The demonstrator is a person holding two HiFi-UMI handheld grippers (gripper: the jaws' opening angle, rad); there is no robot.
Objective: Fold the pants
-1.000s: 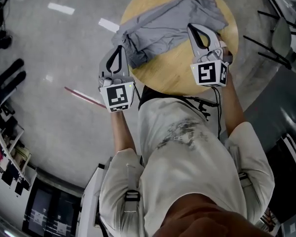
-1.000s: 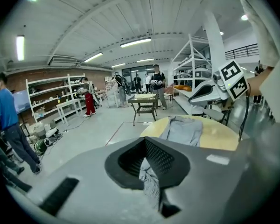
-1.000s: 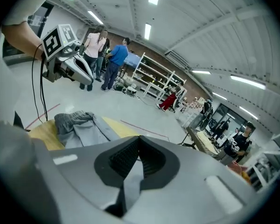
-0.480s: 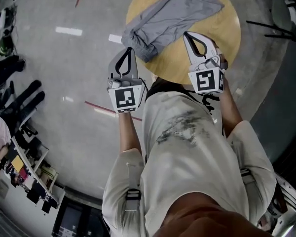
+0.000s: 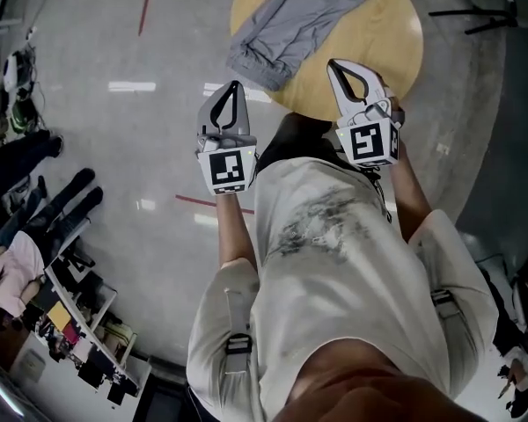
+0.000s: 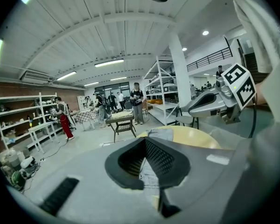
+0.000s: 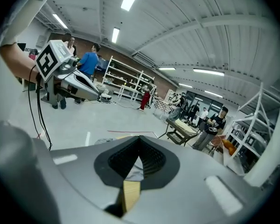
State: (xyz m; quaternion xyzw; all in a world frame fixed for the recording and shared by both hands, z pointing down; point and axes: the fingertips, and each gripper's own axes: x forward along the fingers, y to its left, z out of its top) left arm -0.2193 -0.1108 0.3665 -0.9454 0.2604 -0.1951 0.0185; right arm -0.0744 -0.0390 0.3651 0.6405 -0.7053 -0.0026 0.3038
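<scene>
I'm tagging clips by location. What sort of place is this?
Probably an open workshop or lab hall. It has a bare concrete floor marked with tape lines, tall metal shelving racks, and several people standing near work tables. The grey pants lie on a round wooden table.

Pants (image 5: 295, 20) on the left part of the tabletop (image 5: 383, 33), left claw (image 5: 236, 84) nearer and left of them, right claw (image 5: 333, 63) over the tabletop's near edge.

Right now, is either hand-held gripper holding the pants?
No, the left hand-held gripper and the right hand-held gripper are both shut with nothing between the jaws, while the pants lie on the round table.
</scene>
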